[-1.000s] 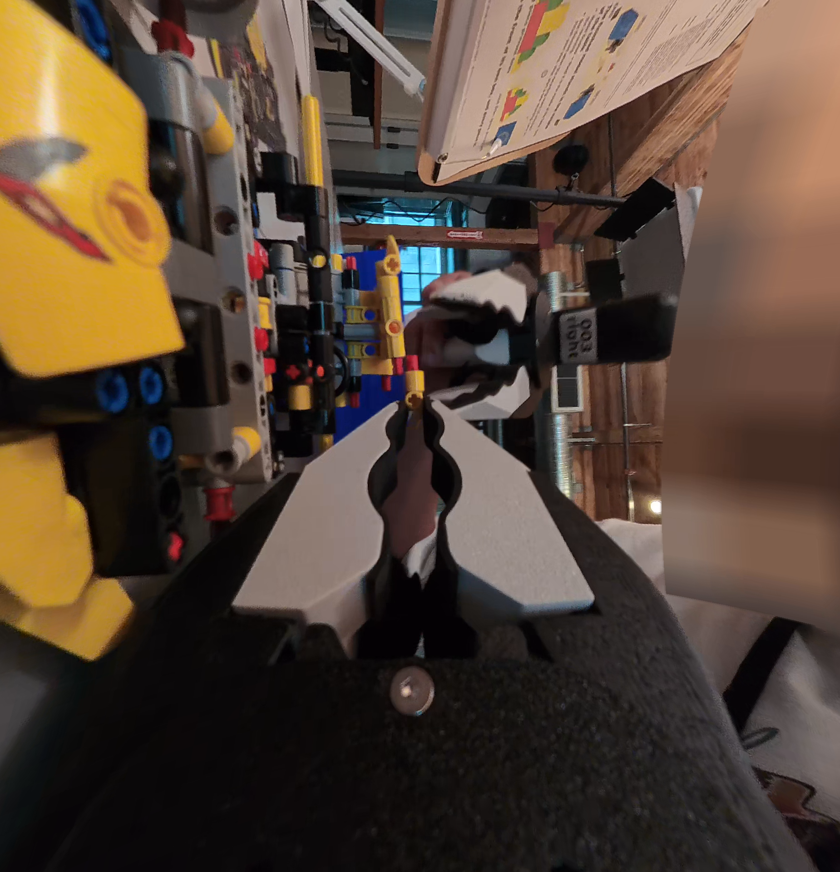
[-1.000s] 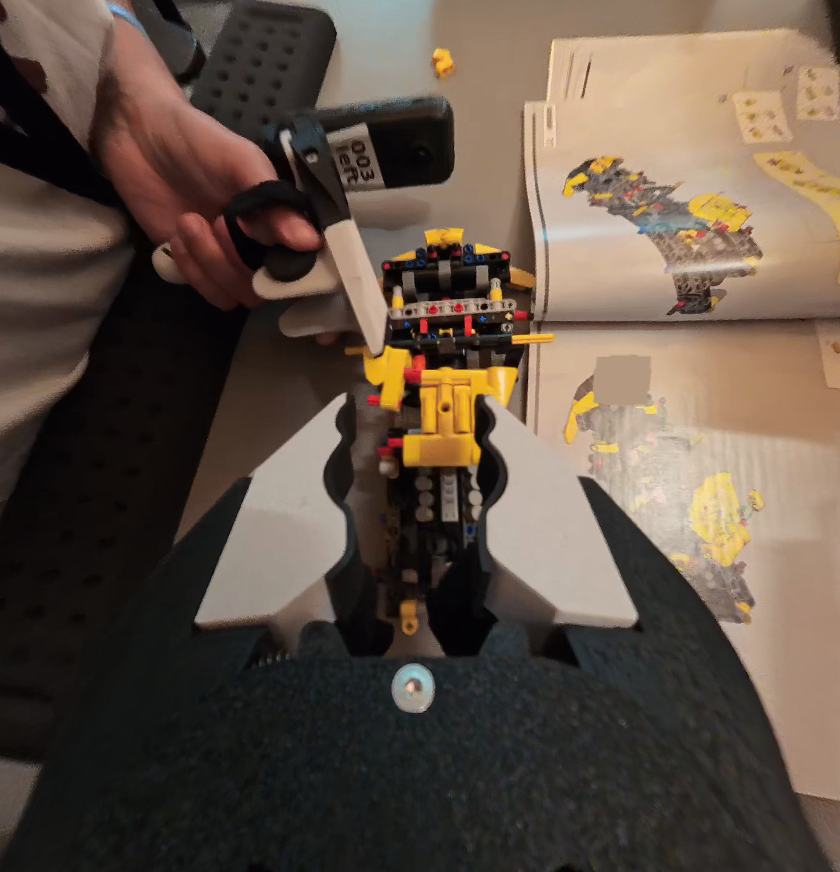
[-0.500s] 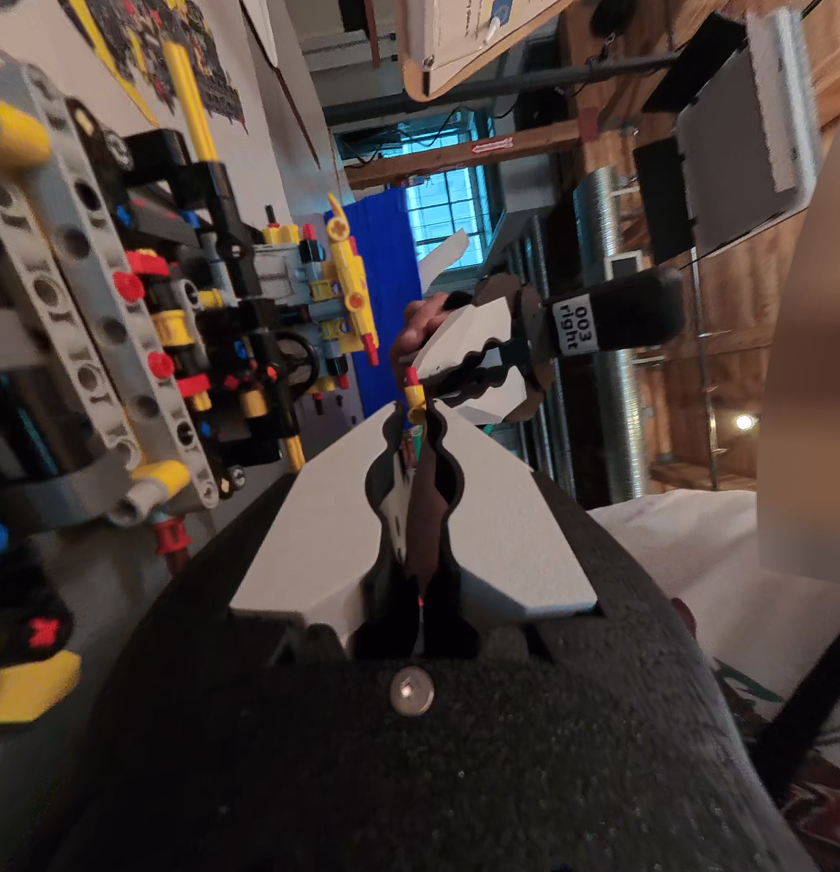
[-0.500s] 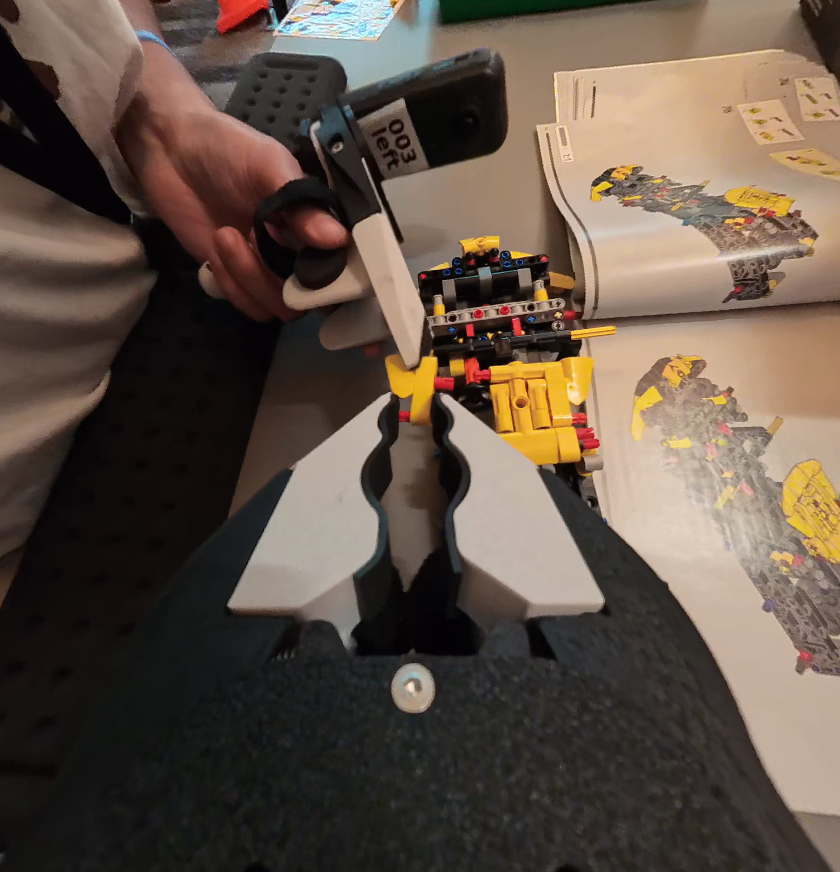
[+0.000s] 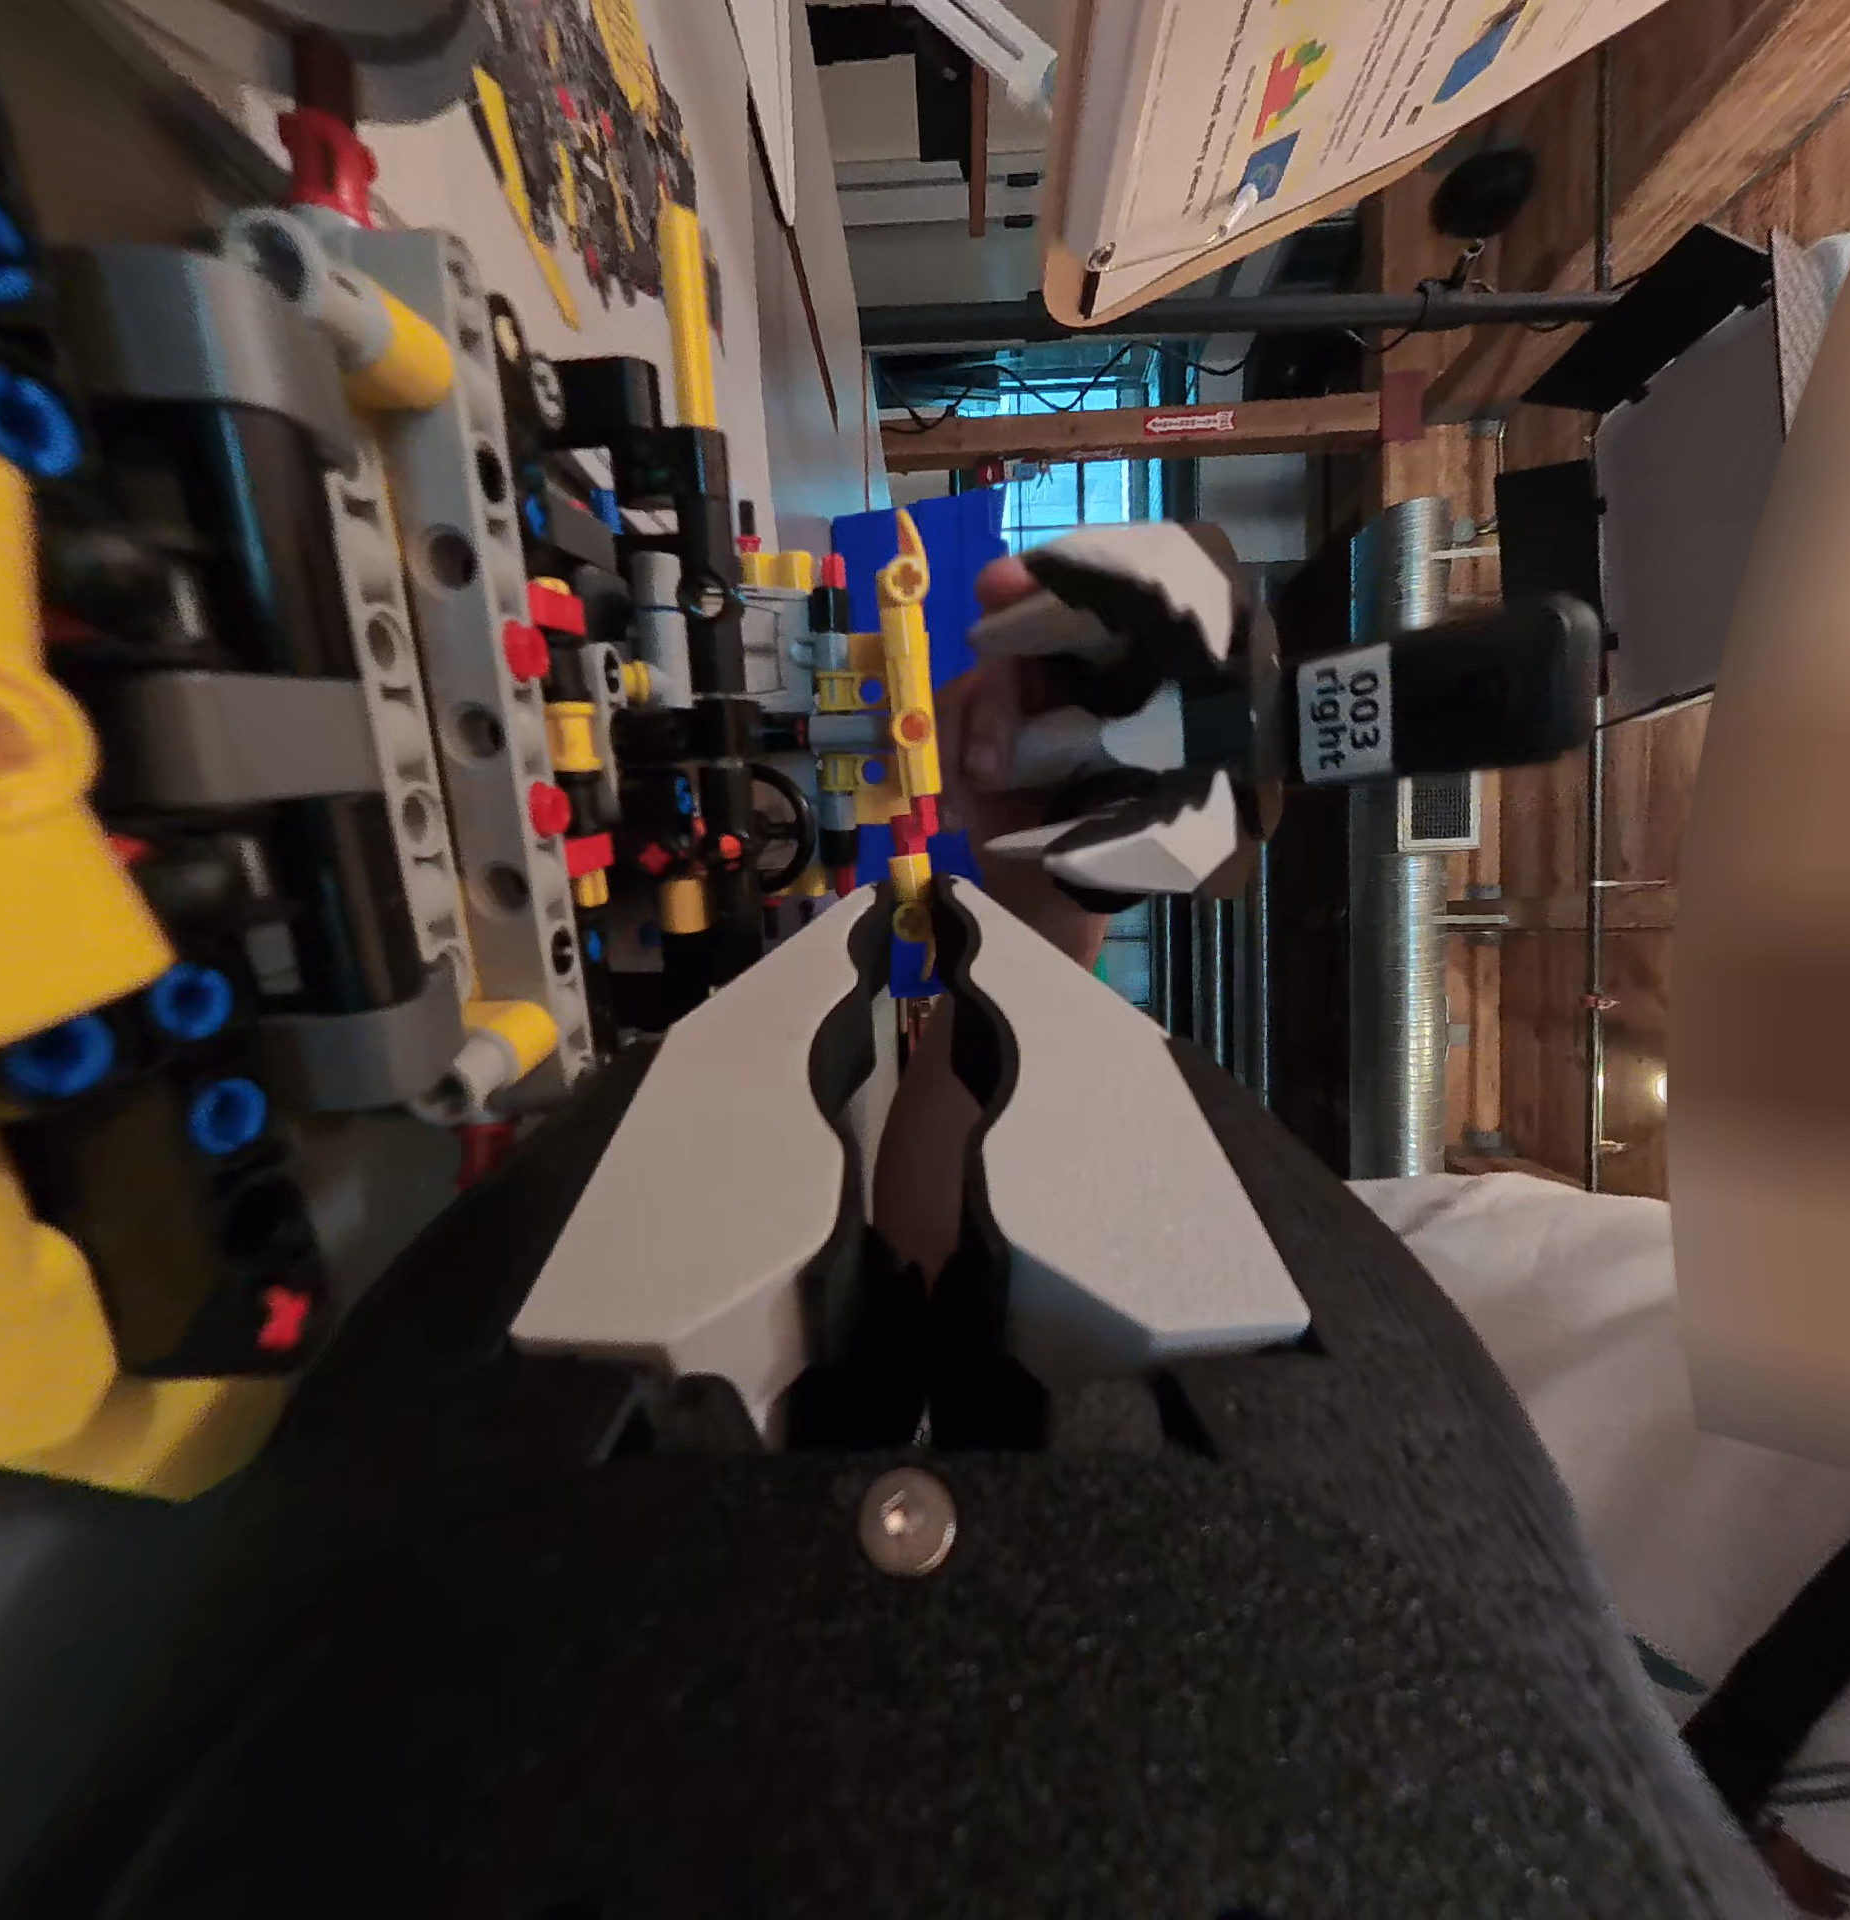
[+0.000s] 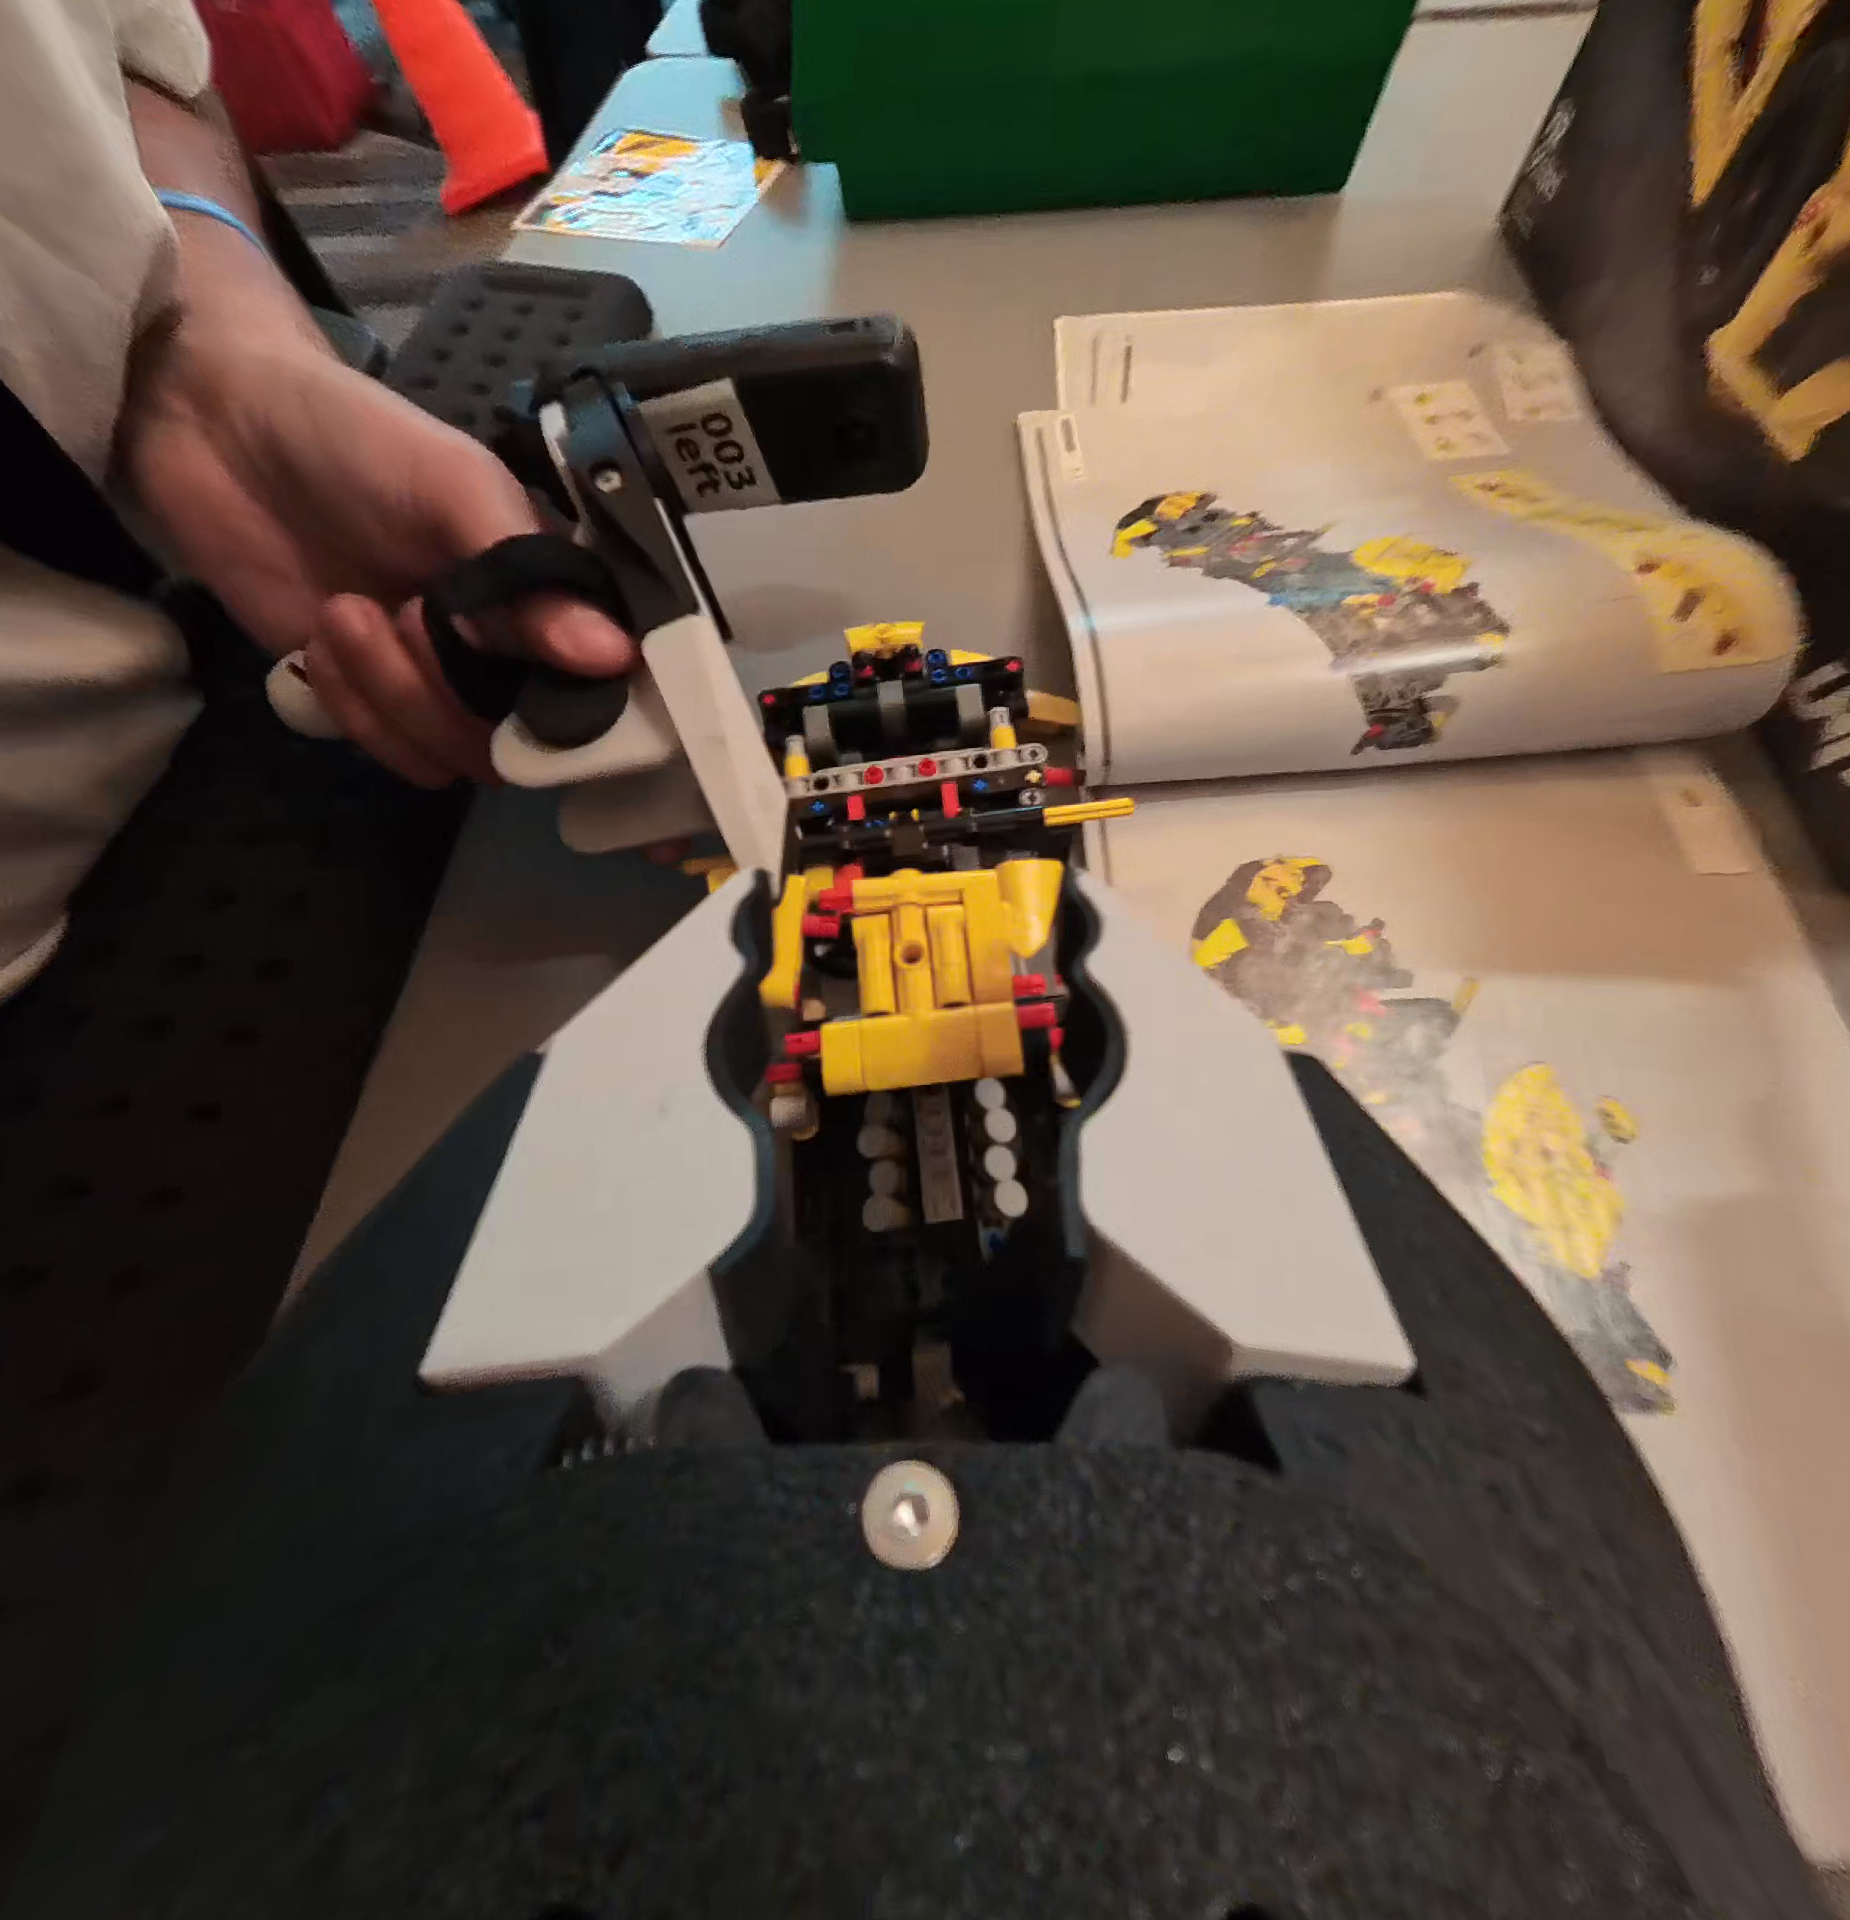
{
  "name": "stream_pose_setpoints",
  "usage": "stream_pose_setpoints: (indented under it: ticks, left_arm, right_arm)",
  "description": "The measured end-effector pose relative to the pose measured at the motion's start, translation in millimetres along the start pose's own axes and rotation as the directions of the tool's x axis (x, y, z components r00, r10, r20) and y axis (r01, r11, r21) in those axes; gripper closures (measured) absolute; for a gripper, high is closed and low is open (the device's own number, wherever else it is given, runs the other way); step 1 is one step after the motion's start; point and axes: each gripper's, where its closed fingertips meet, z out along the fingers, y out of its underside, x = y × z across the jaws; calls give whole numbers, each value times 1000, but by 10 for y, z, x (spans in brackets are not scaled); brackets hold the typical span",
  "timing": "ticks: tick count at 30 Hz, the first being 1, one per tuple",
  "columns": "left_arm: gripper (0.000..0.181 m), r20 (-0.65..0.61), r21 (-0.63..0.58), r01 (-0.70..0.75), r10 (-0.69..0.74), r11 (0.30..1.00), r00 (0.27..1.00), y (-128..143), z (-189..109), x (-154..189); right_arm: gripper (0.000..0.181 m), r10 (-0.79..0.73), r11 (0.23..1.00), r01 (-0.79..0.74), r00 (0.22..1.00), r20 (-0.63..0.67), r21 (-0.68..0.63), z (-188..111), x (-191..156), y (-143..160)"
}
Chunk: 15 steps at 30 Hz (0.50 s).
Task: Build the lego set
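The black, grey and yellow lego model (image 6: 921, 977) stands on the table next to the open instruction booklet (image 6: 1368, 623). My right gripper (image 6: 916, 894) is open wide, and its fingers frame the model's yellow section from above. I cannot tell whether they touch it. My left gripper (image 5: 913, 899) is shut on a small yellow and red pin piece (image 5: 908, 883) at the model's side. The model (image 5: 412, 727) fills the left of the left wrist view. The right gripper (image 5: 1004, 727) shows there open, just beyond the model. The left gripper (image 6: 739, 810) shows in the right wrist view at the model's left edge.
A person's hand (image 6: 308, 561) holds the left gripper. A black set box (image 6: 1731, 260) stands at the far right and a green box (image 6: 1087, 94) at the back of the grey table (image 6: 952, 291). A clipboard with a sheet (image 5: 1316, 125) hangs overhead.
My right gripper moved from left of the model to over its yellow section and opened wider. My left gripper stayed shut on the small piece at the model's side.
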Motion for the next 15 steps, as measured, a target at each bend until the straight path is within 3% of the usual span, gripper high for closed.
stream_pose_setpoints:
  ticks: [3, 7, 15]
  left_arm:
    - [174, -13, -1, -27, 27, 1000, 1000, 20, 25, 45]
    - [174, -11, 28, -9, 10, 1000, 1000, -16, 31, 24]
    - [174, 12, 67, -24, 23, 997, 1000, -7, 55, 18]
  right_arm:
    - [114, 71, 997, -64, 989, 129, -53, 148, -51, 114]
    - [124, 53, 996, -42, 989, 140, -82, 142, -11, 182]
    - [115, 56, 998, -50, 981, 188, -40, 152, -65, 203]
